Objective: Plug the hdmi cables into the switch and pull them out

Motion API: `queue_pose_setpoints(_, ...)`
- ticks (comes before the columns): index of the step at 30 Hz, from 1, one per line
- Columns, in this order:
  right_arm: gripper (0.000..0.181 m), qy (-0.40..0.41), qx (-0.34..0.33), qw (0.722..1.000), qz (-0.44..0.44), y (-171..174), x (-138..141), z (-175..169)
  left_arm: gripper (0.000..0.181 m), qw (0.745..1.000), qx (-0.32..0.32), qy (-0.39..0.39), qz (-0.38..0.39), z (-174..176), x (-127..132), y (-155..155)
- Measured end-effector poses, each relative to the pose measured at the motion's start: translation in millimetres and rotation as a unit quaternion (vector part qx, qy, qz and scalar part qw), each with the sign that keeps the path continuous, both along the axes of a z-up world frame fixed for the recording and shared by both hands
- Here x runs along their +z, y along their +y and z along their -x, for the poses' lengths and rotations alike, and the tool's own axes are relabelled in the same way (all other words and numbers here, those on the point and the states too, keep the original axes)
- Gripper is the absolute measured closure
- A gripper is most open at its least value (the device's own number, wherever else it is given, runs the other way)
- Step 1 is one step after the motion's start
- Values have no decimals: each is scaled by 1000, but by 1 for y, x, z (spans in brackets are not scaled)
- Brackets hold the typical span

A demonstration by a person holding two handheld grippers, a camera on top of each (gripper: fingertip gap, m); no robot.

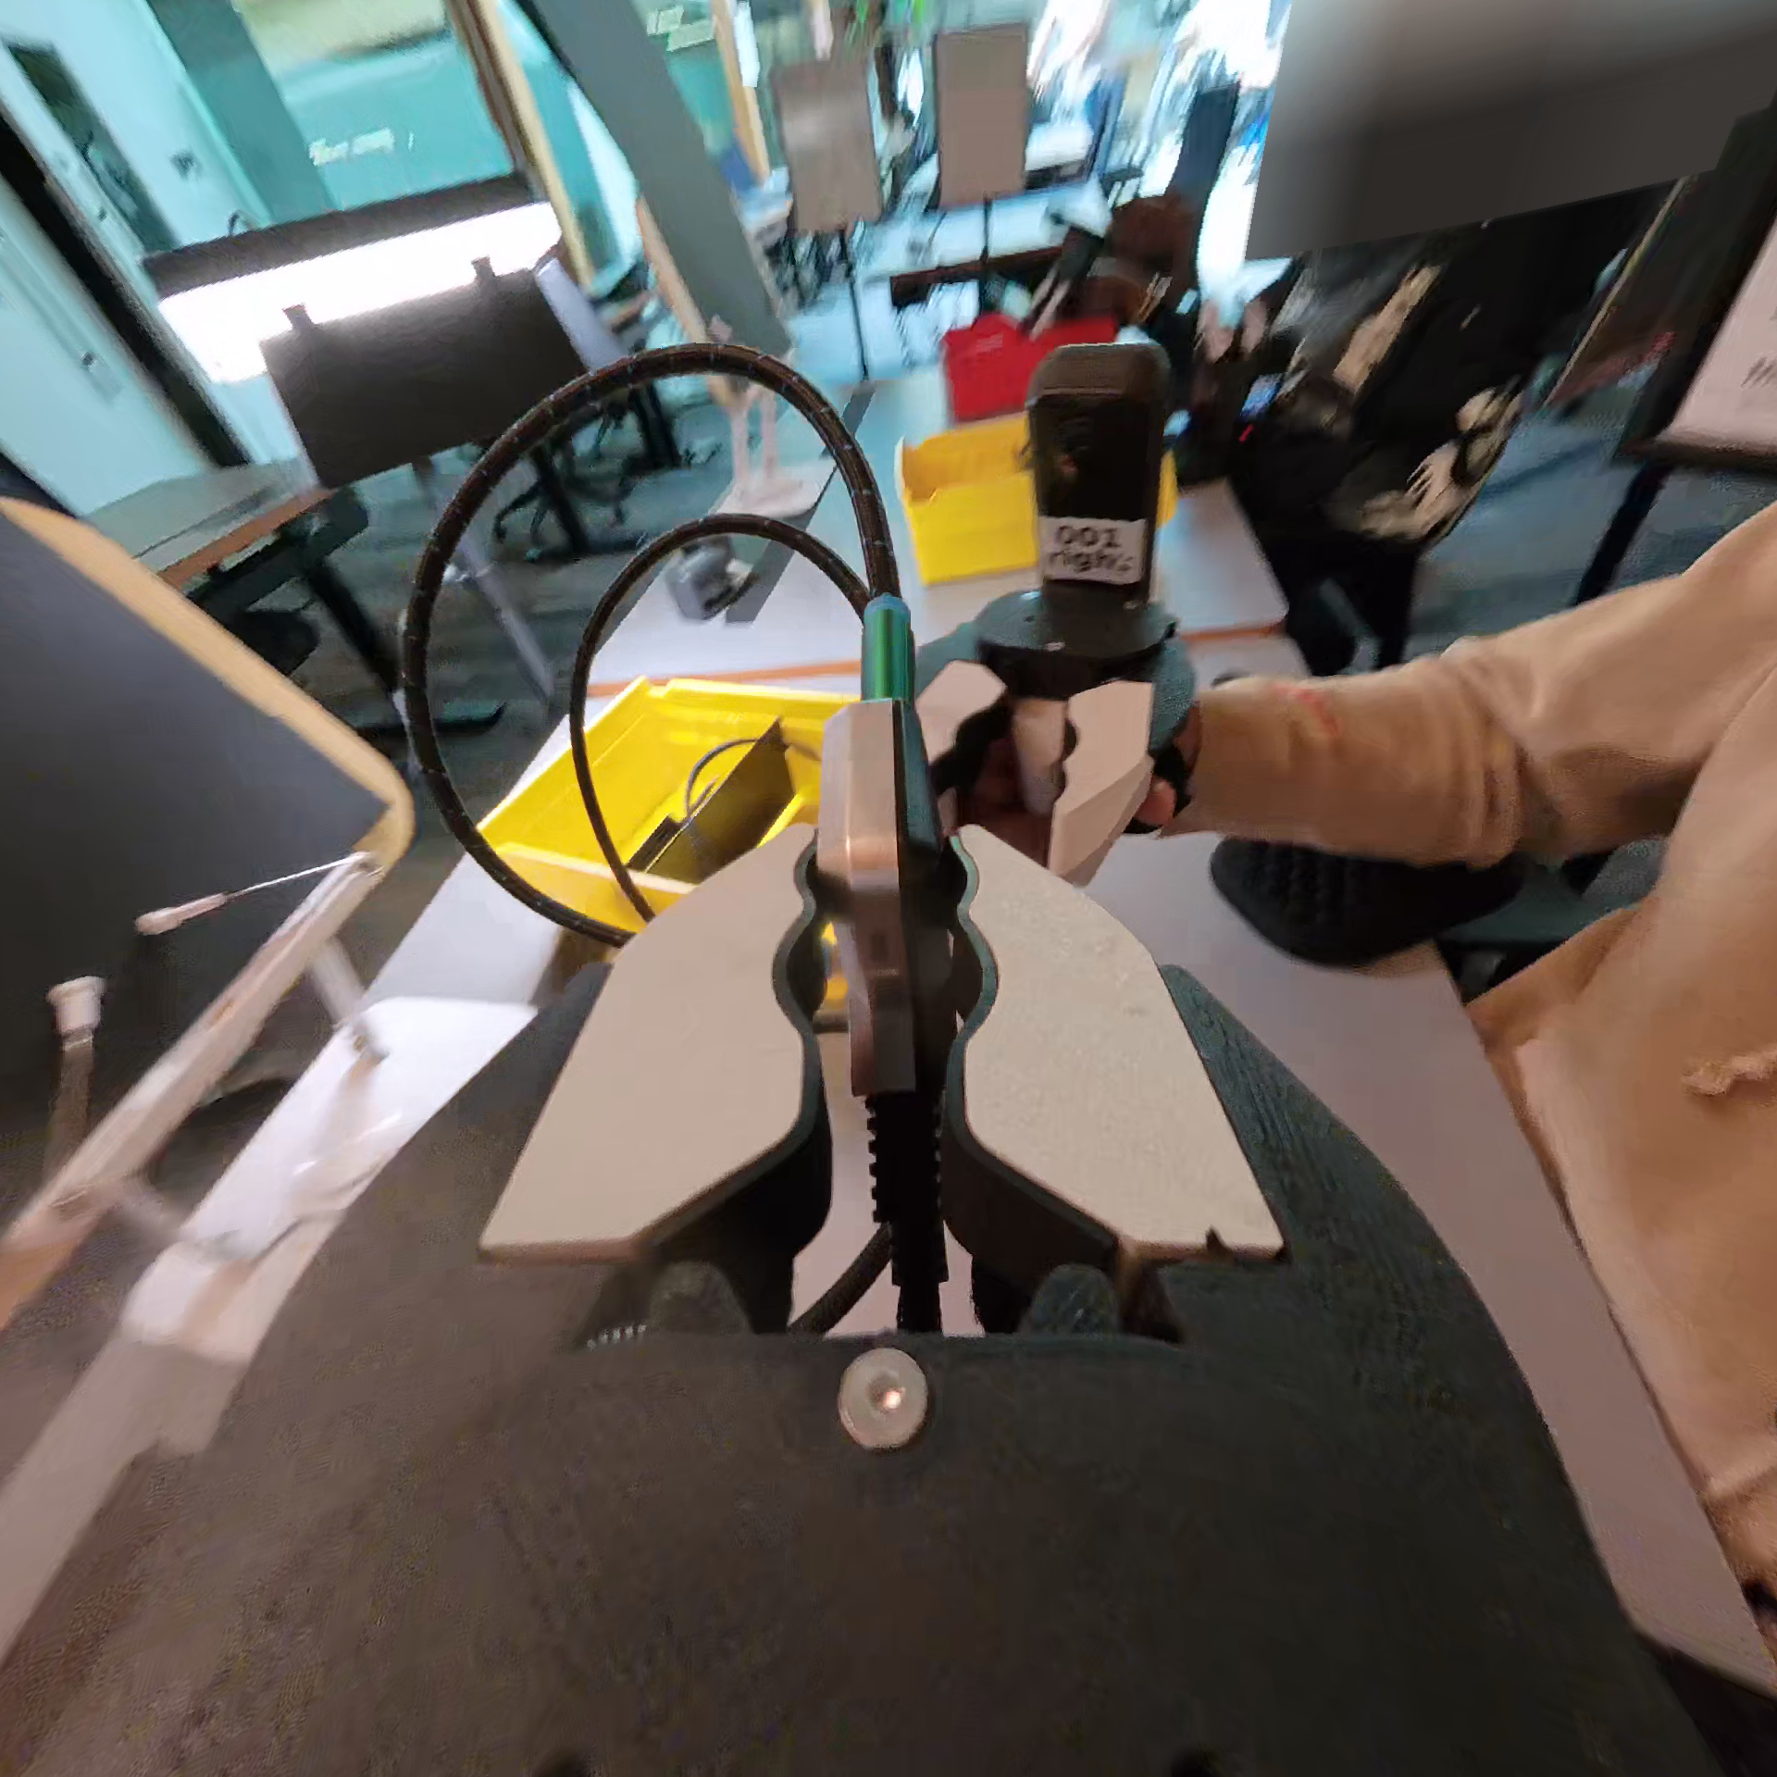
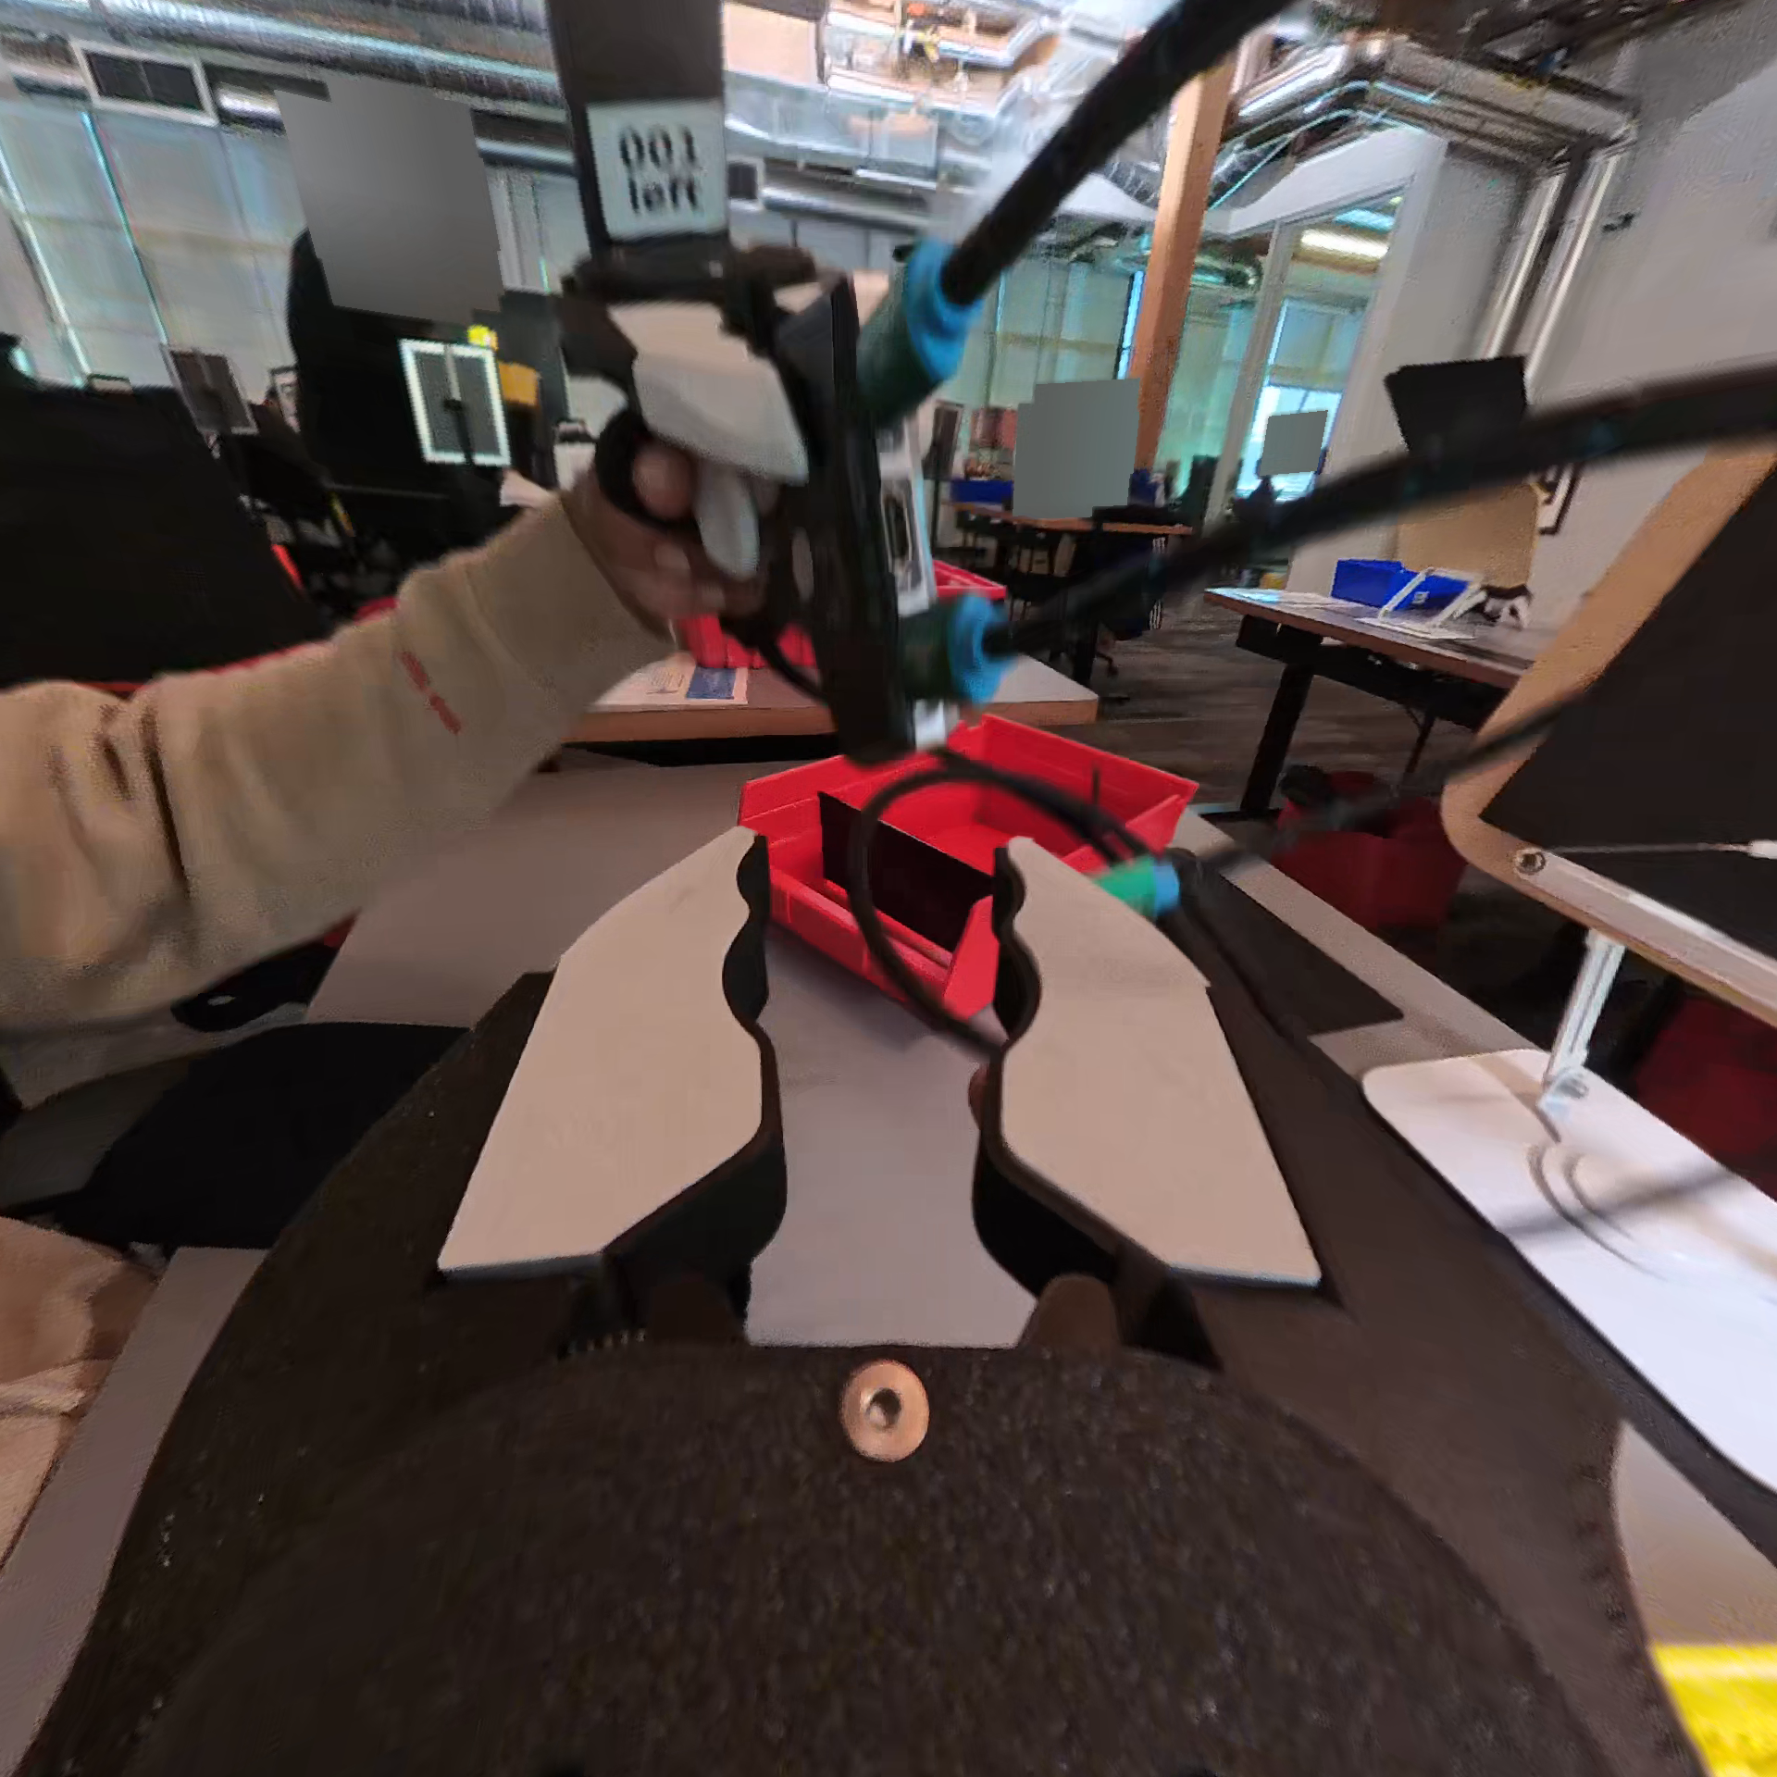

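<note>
My left gripper [image 1: 885, 851] is shut on the HDMI switch [image 1: 861, 798], a flat grey box held edge-on above the table. A green HDMI plug [image 1: 887, 644] sits in its top end, and its braided black cable [image 1: 462, 596] loops to the left. In the right wrist view the left gripper [image 2: 817, 433] holds the switch [image 2: 856, 538] with two green-and-blue plugs in it, the upper plug [image 2: 904, 337] and the lower plug [image 2: 947, 644]. My right gripper [image 2: 880, 865] is open and empty; it also shows in the left wrist view [image 1: 1034, 769]. A third plug [image 2: 1139, 880] lies just right of its right fingertip.
A red bin [image 2: 1058, 769] with a black item stands on the grey table [image 2: 865, 1106] beyond my right gripper. A yellow bin [image 1: 577, 817] sits behind the switch. A monitor [image 1: 144, 721] on a white stand base [image 2: 1539, 1154] borders the table. A beige sleeve [image 1: 1442, 731] reaches in. My right fingertips sit around 8 cm from my left ones.
</note>
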State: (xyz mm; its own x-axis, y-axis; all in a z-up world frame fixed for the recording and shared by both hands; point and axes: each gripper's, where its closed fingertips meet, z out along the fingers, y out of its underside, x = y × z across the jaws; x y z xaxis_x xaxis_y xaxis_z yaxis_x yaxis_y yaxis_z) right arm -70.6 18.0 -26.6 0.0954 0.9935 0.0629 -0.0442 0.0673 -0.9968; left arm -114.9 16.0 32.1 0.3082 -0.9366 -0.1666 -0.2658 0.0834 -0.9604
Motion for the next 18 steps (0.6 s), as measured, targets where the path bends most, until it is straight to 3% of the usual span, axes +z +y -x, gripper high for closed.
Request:
queue_pose_setpoints(3,133,-39,18,999,-3,9,-1,9,159,997,-46,-60,24,-23,-18,0)
queue_pose_setpoints(6,154,-52,46,997,-28,4,-16,10,159,993,-70,-85,53,-35,-35,4)
queue_pose_setpoints(9,157,-55,54,997,-32,5,-28,9,158,989,-72,-101,83,-35,-47,11)
queue_pose_setpoints(13,158,-18,65,997,29,16,-35,9,145,991,12,-116,60,-23,-51,34)
queue_pose_setpoints(15,159,3,56,997,57,27,-38,8,136,988,44,-144,45,-13,-38,37)
queue_pose_setpoints(18,159,53,34,994,87,44,-27,-2,141,979,90,-180,15,5,-12,34)
